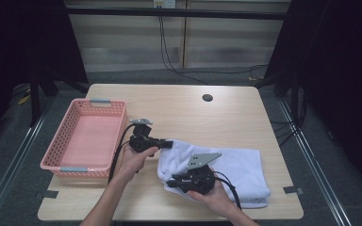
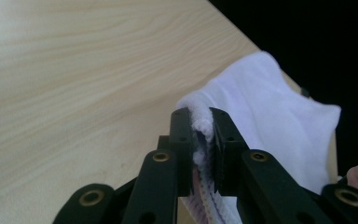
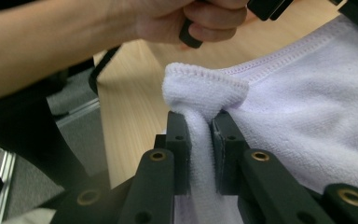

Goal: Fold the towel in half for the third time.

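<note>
A white folded towel [image 1: 238,162] lies on the right half of the wooden table [image 1: 193,113]. My left gripper [image 1: 169,143] is shut on the towel's far left corner, and in the left gripper view the hem [image 2: 200,121] is pinched between the black jaws [image 2: 204,119]. My right gripper [image 1: 170,181] is shut on the near left corner. In the right gripper view a fold of towel [image 3: 205,88] bulges above the closed jaws [image 3: 200,123]. Both corners are lifted slightly off the table. The hand on the left gripper [image 3: 191,18] shows at the top of the right gripper view.
A pink plastic basket [image 1: 87,136] with nothing in it stands at the table's left side, close to the left hand. A round cable hole [image 1: 207,98] sits near the far edge. Dark floor and rails surround the table.
</note>
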A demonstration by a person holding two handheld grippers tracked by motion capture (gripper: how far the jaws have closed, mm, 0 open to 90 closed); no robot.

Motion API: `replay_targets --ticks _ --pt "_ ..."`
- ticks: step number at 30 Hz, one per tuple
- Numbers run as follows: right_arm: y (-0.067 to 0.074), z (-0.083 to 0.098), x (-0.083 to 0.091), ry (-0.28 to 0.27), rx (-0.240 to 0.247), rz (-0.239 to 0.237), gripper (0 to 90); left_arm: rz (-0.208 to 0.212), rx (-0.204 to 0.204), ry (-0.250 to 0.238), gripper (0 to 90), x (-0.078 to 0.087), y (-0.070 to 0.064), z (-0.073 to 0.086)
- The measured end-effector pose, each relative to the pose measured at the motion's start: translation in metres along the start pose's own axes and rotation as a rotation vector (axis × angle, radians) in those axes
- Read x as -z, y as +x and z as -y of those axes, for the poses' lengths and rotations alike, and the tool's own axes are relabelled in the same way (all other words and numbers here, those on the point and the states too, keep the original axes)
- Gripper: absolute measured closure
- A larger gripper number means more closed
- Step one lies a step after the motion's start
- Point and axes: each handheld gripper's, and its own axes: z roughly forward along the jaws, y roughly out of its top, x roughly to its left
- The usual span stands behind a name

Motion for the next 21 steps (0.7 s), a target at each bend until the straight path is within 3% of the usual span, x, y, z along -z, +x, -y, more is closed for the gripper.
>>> replay_targets --ticks 2,7,13,17,21 --pt "0.0 -0.008 0.007 -0.038 -0.011 -0.014 80.1 0.021 0.018 -0.032 81.1 0.005 0.001 -0.005" --pt "0.0 -0.024 0.017 -0.092 -0.007 -0.017 80.2 -0.002 0.013 -0.046 81.2 0.014 -0.002 -0.015" --pt "0.008 -0.045 0.015 -0.133 0.007 -0.034 80.2 -0.023 -0.005 -0.078 81.2 0.036 -0.008 -0.028" --pt "0.016 -0.065 0.009 -0.145 0.045 -0.051 80.2 -0.075 -0.046 -0.084 81.3 0.058 -0.019 -0.04" --pt "0.029 -0.082 0.011 -0.185 0.093 -0.06 80.2 -0.083 -0.078 -0.12 81.2 0.074 -0.035 -0.049"
